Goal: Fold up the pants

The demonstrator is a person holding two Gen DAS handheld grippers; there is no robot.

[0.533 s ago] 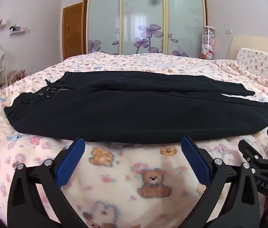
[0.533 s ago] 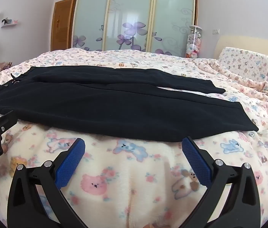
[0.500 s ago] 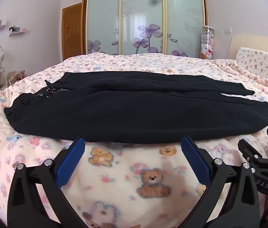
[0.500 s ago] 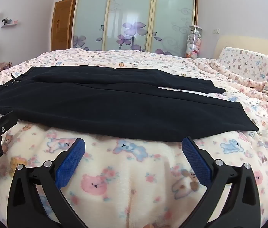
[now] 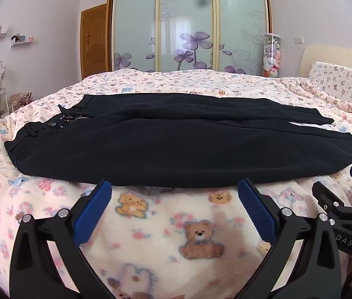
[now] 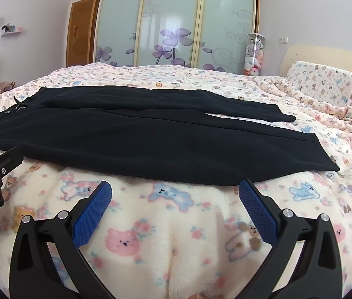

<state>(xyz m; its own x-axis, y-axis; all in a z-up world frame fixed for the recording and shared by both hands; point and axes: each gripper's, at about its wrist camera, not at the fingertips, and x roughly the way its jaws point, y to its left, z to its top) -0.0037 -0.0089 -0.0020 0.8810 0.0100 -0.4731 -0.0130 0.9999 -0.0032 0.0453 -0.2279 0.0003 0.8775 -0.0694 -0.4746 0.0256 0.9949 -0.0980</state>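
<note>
Both of my tongs stand spread wide with nothing between their blue pads. My left tongs hover low over the teddy-bear blanket, their tips just short of the near edge of the black pants; I cannot tell whether the tips touch the cloth. My right tongs sit the same way further along, tilted a little downward, their tips near that same near edge. From the left wrist view I see my right tongs at the right edge of the picture, and from the right wrist view my left tongs show at the left edge, so the two are side by side along the near side of the bed. The pants lie flat and lengthwise across the bed, waistband with its zipper and buttons to the left, the leg cuffs to the right. One leg lies nearer me, the other behind it, with a narrow gap opening between them toward the cuffs. Beyond the bed stands a wardrobe with frosted sliding doors printed with purple flowers, and a pillow in the same bear print rests at the right.
</note>
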